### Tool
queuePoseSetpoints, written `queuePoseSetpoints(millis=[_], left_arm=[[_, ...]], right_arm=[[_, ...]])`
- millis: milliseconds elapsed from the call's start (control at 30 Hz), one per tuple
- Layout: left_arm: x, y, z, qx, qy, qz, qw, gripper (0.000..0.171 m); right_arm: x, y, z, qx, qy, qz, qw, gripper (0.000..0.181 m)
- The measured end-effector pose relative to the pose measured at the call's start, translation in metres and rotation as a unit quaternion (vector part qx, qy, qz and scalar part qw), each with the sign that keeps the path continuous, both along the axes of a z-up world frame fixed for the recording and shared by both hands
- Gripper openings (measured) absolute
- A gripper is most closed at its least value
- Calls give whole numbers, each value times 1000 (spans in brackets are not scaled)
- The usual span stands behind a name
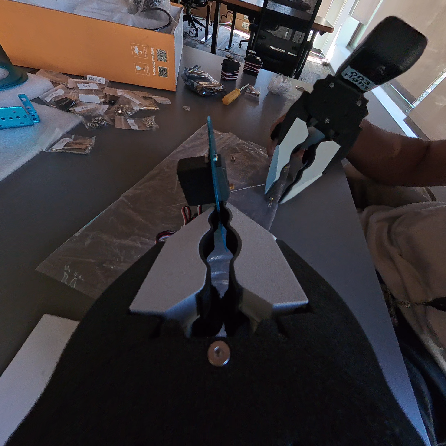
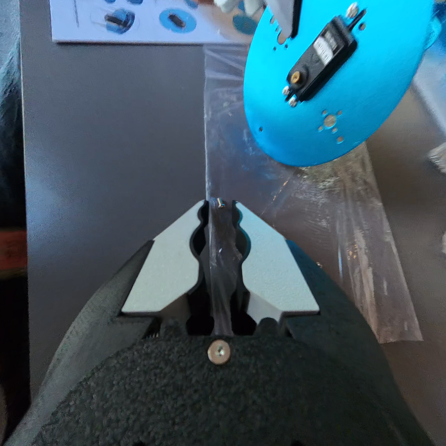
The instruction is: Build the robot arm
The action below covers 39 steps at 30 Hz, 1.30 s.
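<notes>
My left gripper [image 1: 220,206] is shut on the edge of a round blue metal plate [image 1: 213,154], holding it upright on edge above a clear plastic bag [image 1: 120,229]. A black servo [image 1: 195,181] is screwed into the plate. In the right wrist view the plate [image 2: 301,125] shows its flat face, with the servo [image 2: 321,58] in it. My right gripper [image 2: 220,205] is open by a narrow gap, tips down at the table. A small loose screw [image 2: 220,202] lies between its fingertips on the bag's edge [image 2: 337,217]. The right gripper [image 1: 274,198] also shows in the left wrist view.
An orange box [image 1: 96,48] stands at the back left, with several small bags of screws [image 1: 108,103] before it. A yellow screwdriver [image 1: 233,95], two servos [image 1: 229,70] and blue brackets [image 1: 17,115] lie around. An instruction sheet [image 2: 132,31] lies ahead. A person's arm [image 1: 398,164] is at right. About 12 cm separates my left fingertips from my right.
</notes>
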<state>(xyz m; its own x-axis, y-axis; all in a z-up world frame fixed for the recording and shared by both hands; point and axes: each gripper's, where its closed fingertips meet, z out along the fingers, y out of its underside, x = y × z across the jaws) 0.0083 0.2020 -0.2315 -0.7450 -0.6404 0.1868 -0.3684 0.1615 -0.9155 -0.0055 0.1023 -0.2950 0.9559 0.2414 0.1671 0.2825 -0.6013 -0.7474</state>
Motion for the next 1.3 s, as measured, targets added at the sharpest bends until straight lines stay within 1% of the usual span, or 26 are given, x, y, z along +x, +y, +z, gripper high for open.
queuePoseSetpoints(millis=[33, 67, 133, 233, 333, 433, 500, 600, 667, 767, 933, 1100, 1167, 1233, 1300], left_arm=[[-1, 0, 0, 0, -2, -2, 1000, 0], [-1, -1, 0, 1, -4, -4, 1000, 0], [-2, -1, 0, 0, -5, -8, 1000, 0], [-1, 0, 0, -7, -1, -8, 1000, 0], [-2, 0, -1, -8, 1, -10, 1000, 0], [-3, -3, 0, -6, 2, -15, 1000, 0], [-4, -5, 0, -4, 1, -19, 1000, 0], [-6, -7, 0, -3, 2, -24, 1000, 0], [-5, -6, 0, -4, 4, -22, 1000, 0], [-5, -6, -1, -7, 6, -20, 1000, 0], [-4, -5, -1, -5, 6, -16, 1000, 1], [-4, -4, -1, -5, 6, -13, 1000, 1], [-2, -4, -1, -6, 11, -7, 1000, 1], [-1, -2, -1, -15, 25, 4, 1000, 0], [2, 1, -2, -31, 47, 16, 998, 1]], right_arm=[[1, 1, 4, 21, -7, -8, 1000, 10], [5, 1, 7, 34, -15, -18, 999, 7], [9, -3, 8, 30, -11, -21, 999, 8], [3, -5, 9, 28, 38, -15, 999, 13], [10, -1, 3, 10, 37, -21, 999, 16], [3, 3, 4, -1, 76, 13, 997, 14], [0, 2, -2, -24, 88, 30, 995, 15], [-1, 1, -5, -34, 93, 43, 994, 13], [2, 1, -5, -32, 83, 43, 995, 11], [1, 1, -4, -34, 89, 45, 994, 10], [3, 1, -4, -31, 78, 43, 996, 4], [4, -1, -2, -22, 60, 34, 997, 1], [7, 2, 2, -1, 40, 25, 999, 1], [11, 8, 14, 41, -10, 13, 999, 1], [20, 14, 33, 94, -110, -5, 989, 1]])
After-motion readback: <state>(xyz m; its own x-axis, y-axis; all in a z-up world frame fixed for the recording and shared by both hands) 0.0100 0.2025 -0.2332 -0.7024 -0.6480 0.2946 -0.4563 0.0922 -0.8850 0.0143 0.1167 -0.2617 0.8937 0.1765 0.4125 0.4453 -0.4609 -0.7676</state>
